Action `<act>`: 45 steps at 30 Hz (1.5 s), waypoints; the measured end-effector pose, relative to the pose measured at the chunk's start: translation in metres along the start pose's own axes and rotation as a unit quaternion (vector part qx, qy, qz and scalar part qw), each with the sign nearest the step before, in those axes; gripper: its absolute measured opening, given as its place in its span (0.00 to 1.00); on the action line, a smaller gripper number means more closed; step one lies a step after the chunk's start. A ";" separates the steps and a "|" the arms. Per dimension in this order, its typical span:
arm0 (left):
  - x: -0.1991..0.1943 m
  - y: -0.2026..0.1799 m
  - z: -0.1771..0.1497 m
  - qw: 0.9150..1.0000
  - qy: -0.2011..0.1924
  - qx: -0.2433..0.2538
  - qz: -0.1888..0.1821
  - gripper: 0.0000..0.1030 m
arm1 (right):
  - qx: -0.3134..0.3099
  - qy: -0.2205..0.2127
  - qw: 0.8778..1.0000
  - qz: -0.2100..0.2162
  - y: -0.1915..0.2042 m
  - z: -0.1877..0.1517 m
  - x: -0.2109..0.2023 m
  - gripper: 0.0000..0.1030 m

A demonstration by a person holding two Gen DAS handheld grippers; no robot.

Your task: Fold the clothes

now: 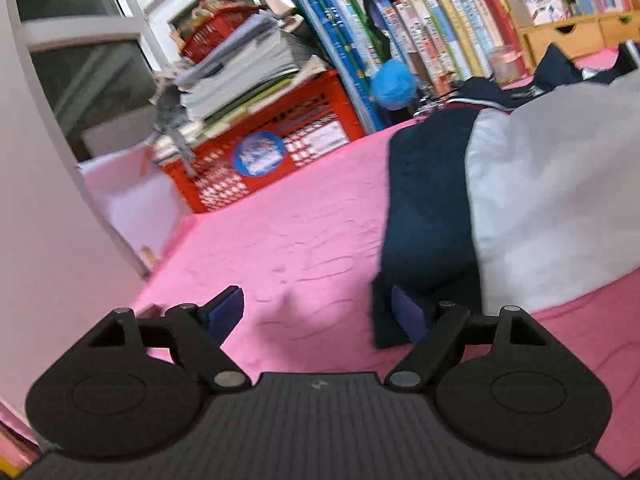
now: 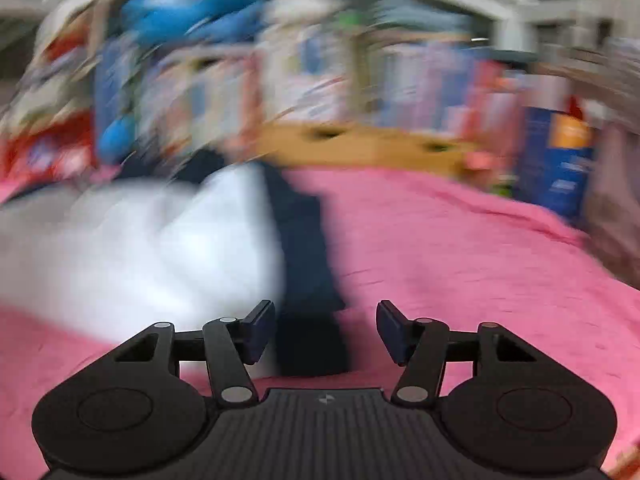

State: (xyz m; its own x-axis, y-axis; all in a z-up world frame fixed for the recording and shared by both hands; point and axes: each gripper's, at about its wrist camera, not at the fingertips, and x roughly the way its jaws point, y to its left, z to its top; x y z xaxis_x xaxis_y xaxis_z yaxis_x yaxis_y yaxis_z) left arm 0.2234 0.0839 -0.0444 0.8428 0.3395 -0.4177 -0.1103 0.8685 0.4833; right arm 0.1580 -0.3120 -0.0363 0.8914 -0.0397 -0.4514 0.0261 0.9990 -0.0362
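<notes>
A white and navy garment [image 1: 540, 200] lies on the pink cloth-covered surface [image 1: 280, 240], its navy sleeve [image 1: 424, 216] running down its left side. My left gripper [image 1: 318, 312] is open and empty, its right pad [image 1: 408, 316] at the sleeve's lower end. The right wrist view is heavily blurred by motion. There the same garment [image 2: 160, 248] lies at left, with a navy sleeve [image 2: 308, 264] reaching down between the fingers of my right gripper [image 2: 326, 330], which is open and holds nothing.
A red crate [image 1: 276, 148] with stacked papers, a row of books [image 1: 420, 40], blue plush toys [image 1: 394, 84] and wooden drawers [image 1: 568, 36] line the far edge. The pink surface's left edge [image 1: 160, 264] drops off beside a white wall. A blue box [image 2: 560, 168] stands far right.
</notes>
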 end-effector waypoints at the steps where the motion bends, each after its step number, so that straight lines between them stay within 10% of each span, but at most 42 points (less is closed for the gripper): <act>1: -0.001 0.001 0.001 1.000 0.000 -0.004 0.011 0.79 | 0.018 -0.003 1.000 -0.021 -0.016 0.000 -0.003 0.61; 7: -0.038 0.022 0.008 0.987 -0.035 -0.122 -0.095 0.79 | 0.020 0.003 1.000 0.014 -0.018 -0.006 -0.003 0.68; 16: -0.071 -0.049 0.054 0.972 -0.149 -0.016 -0.180 0.89 | -0.036 -0.031 0.994 0.099 0.061 0.033 0.013 0.65; 19: -0.059 -0.073 0.057 0.971 -0.147 0.004 -0.188 0.89 | -0.084 -0.012 0.991 0.103 0.090 0.062 0.044 0.67; 22: -0.035 -0.086 0.052 0.975 -0.105 0.001 -0.197 0.90 | -0.132 0.008 0.985 0.106 0.120 0.090 0.074 0.96; 26: -0.022 -0.078 0.049 0.976 -0.080 -0.036 -0.200 0.95 | -0.130 0.120 0.976 0.128 0.143 0.082 0.142 0.99; 28: -0.022 -0.071 0.047 0.974 -0.081 -0.059 -0.204 0.95 | -0.087 0.120 0.978 0.150 0.140 0.074 0.154 0.81; 30: -0.023 -0.062 0.043 0.970 -0.089 -0.083 -0.209 0.95 | -0.060 0.099 0.983 0.143 0.138 0.082 0.152 0.21; 35: -0.035 -0.049 0.042 0.965 -0.140 -0.095 -0.202 0.96 | -0.080 0.078 0.986 0.125 0.154 0.106 0.164 0.15; 38: -0.038 -0.044 0.052 0.966 -0.161 -0.083 -0.183 0.96 | -0.092 0.082 0.985 0.118 0.167 0.114 0.190 0.19; 42: -0.036 -0.031 0.080 0.956 -0.200 -0.100 -0.189 1.00 | -0.094 0.086 0.983 0.133 0.172 0.108 0.214 0.47; 45: -0.011 -0.046 0.095 0.965 -0.194 -0.075 -0.162 1.00 | -0.065 0.062 0.981 0.169 0.157 0.114 0.200 0.63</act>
State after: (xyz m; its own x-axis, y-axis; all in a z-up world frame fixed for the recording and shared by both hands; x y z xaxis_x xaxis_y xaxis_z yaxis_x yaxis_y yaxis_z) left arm 0.2692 0.0056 0.0108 0.9764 -0.0935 -0.1949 0.1411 0.9587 0.2469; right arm 0.3915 -0.1609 -0.0306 0.7767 0.2840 -0.5621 -0.3277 0.9445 0.0244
